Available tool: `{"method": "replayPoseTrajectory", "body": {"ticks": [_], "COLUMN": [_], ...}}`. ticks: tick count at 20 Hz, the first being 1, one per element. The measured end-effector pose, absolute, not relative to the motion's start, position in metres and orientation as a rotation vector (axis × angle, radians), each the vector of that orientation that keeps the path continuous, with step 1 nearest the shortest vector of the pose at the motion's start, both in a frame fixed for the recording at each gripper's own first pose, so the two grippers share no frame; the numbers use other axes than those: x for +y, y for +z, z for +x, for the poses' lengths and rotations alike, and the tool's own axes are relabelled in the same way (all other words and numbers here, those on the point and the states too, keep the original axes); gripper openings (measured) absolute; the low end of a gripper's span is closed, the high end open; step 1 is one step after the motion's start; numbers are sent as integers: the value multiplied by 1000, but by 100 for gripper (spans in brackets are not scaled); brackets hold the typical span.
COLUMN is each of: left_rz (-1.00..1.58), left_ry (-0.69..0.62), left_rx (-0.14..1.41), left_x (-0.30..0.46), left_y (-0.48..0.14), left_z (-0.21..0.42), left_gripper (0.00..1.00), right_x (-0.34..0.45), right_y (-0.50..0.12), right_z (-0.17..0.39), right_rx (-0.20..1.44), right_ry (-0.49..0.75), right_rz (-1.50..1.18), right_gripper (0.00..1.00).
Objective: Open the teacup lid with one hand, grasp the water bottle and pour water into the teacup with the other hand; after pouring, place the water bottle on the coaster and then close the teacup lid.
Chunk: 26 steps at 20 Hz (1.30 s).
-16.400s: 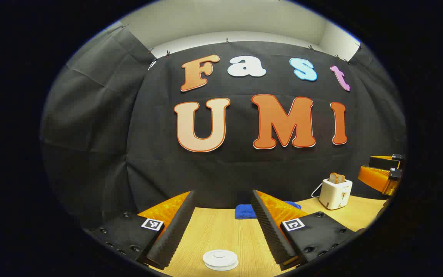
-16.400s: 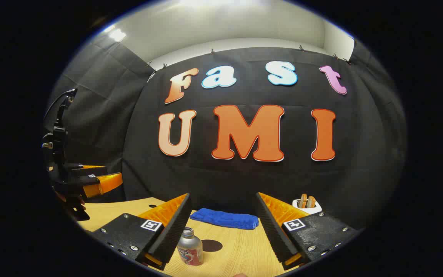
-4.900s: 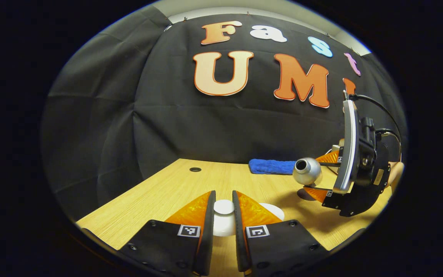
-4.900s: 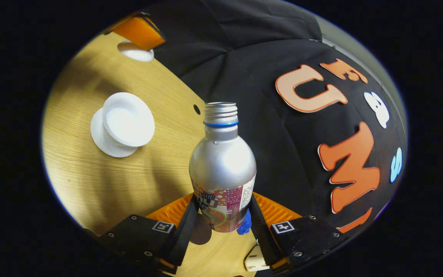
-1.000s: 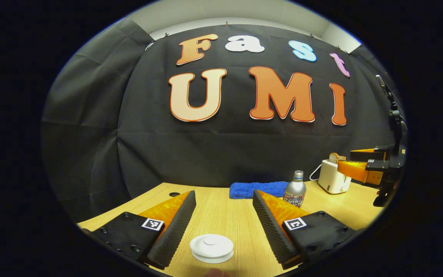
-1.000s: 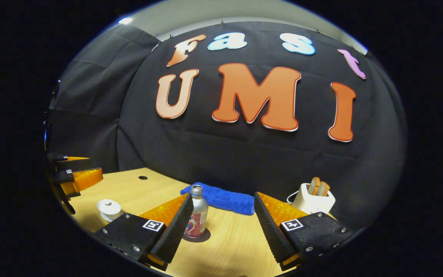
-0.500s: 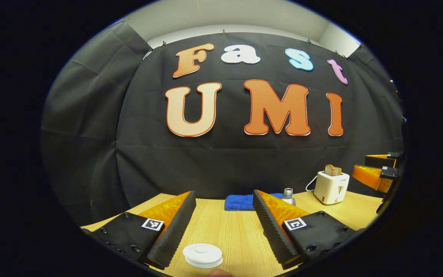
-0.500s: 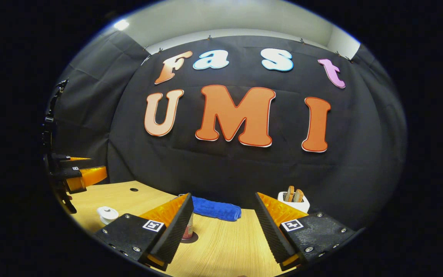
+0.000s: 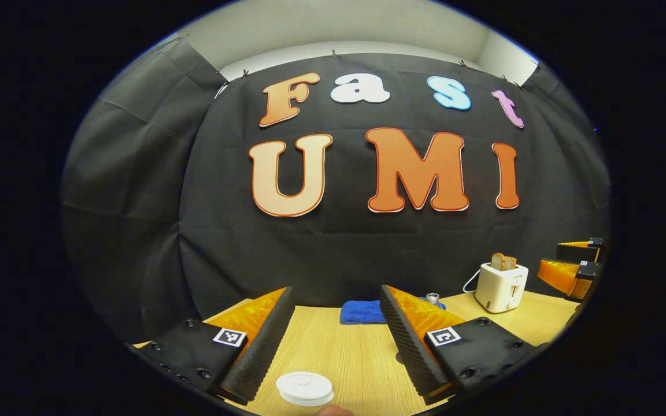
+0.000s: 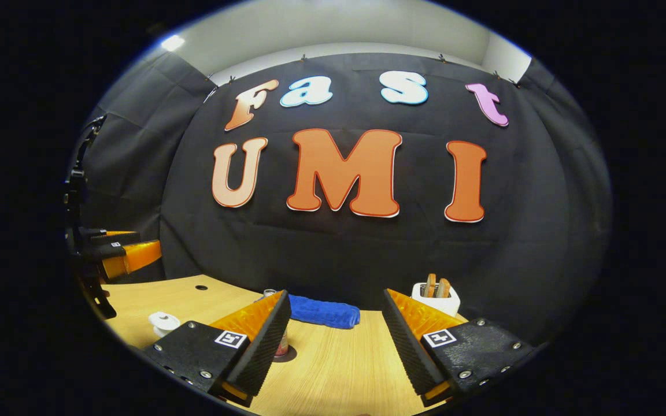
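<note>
The white teacup (image 9: 304, 388) stands with its lid on, low between the fingers of my open left gripper (image 9: 336, 293), which hovers above and behind it. In the right gripper view the lidded teacup (image 10: 163, 322) sits at the left of the table. The silver water bottle (image 10: 281, 345) stands upright on the dark coaster (image 10: 291, 353), mostly hidden behind one finger of my open right gripper (image 10: 336, 294). Nothing lies between either pair of fingers. In the left gripper view, the bottle's neck (image 9: 433, 299) peeks over a finger.
A folded blue towel (image 10: 324, 311) lies at the back of the wooden table (image 10: 339, 370). A white toaster (image 9: 502, 279) with toast stands at the back right. The other gripper (image 9: 573, 267) hangs at the right edge; the left one (image 10: 118, 253) at the left edge.
Both grippers have drawn back and lifted a little. The teacup and the bottle sit lower in the views, and the bottle is now largely hidden behind fingers.
</note>
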State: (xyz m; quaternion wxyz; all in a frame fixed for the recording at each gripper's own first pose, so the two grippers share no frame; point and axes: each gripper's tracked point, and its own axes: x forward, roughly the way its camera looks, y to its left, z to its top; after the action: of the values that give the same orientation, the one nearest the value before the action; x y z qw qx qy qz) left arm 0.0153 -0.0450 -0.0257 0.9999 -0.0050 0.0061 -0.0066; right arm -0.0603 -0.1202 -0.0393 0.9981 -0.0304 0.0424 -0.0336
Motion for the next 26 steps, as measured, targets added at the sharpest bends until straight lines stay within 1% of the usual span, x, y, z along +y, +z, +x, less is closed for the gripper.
{"method": "replayPoseTrajectory", "body": {"ticks": [5, 6, 7, 10, 11, 12, 13, 14, 15, 16, 24, 25, 26], "left_rz": [-16, -22, -26, -13, -13, -14, -14, -12, -7, -4, 10, 12, 15], "left_ry": [-13, -15, -14, 0, 1, 1, -3, -5, -6, -7, -13, -14, -12], "left_rx": [4, 7, 9, 10, 7, 3, 2, 2, 0, 0, -21, -23, -23], "left_x": [-47, -47, -46, -41, -41, -41, -42, -43, -42, -43, -46, -45, -45], "left_y": [-22, -24, -26, -26, -25, -23, -23, -24, -24, -24, -17, -17, -17], "left_z": [13, 13, 14, 13, 14, 13, 12, 12, 13, 12, 10, 10, 11], "left_gripper": [98, 98, 100, 100, 98, 100, 98, 100, 98, 100, 100, 100, 100], "right_x": [-106, -103, -99, -103, -102, -102, -102, -102, -101, -98, -99, -98, -98], "right_y": [-39, -43, -46, -44, -44, -43, -42, -41, -40, -38, -25, -26, -24], "right_z": [-59, -60, -59, -58, -57, -58, -58, -58, -58, -59, -57, -56, -57], "right_rx": [69, 77, 85, 84, 83, 84, 83, 81, 77, 73, 46, 46, 44], "right_ry": [-40, -30, -23, -31, -30, -32, -31, -31, -24, -14, -15, -13, -13], "right_rz": [-64, -52, -45, -56, -54, -50, -47, -46, -43, -36, -42, -43, -45], "right_gripper": [95, 95, 95, 95, 95, 95, 95, 95, 95, 95, 95, 97, 95]}}
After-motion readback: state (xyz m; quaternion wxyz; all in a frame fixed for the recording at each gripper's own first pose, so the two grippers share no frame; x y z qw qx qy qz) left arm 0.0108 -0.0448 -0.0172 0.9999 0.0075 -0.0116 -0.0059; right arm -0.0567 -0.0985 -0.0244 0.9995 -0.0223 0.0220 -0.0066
